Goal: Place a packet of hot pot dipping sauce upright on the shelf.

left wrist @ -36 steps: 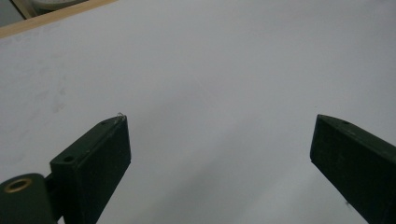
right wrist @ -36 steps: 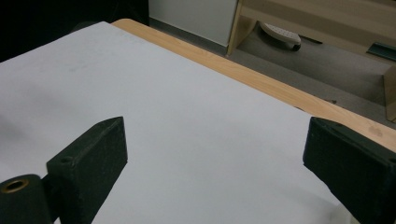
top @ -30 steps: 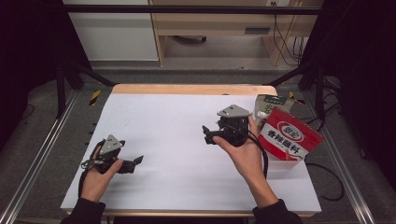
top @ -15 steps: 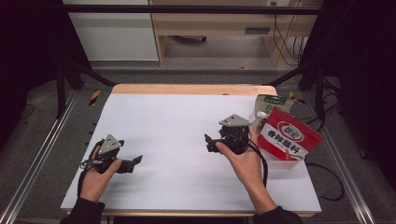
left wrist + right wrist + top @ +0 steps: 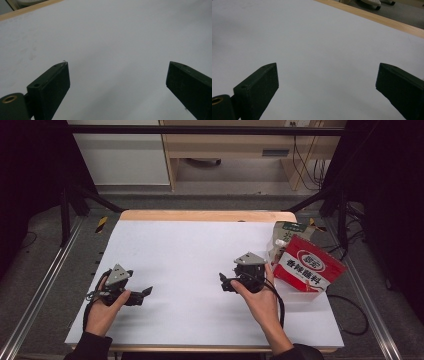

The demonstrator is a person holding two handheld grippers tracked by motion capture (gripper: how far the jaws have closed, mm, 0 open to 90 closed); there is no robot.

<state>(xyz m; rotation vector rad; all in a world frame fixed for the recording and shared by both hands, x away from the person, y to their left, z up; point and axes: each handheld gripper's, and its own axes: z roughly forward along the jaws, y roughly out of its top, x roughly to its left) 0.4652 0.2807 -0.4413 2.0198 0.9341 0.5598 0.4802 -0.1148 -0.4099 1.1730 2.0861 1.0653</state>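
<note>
Right claw [image 5: 223, 283] (jaws wide apart, like the left claw [image 5: 146, 292]) just left of red pouch [image 5: 309, 265].

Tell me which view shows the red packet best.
The high view: the red packet leans in a clear bin at the table's right edge, beside the right gripper. Both gripper views look across bare white table instead.

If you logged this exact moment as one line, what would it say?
left gripper: open, empty, over white table | right gripper: open, empty, beside red pouch | green pouch: behind red pouch
</note>
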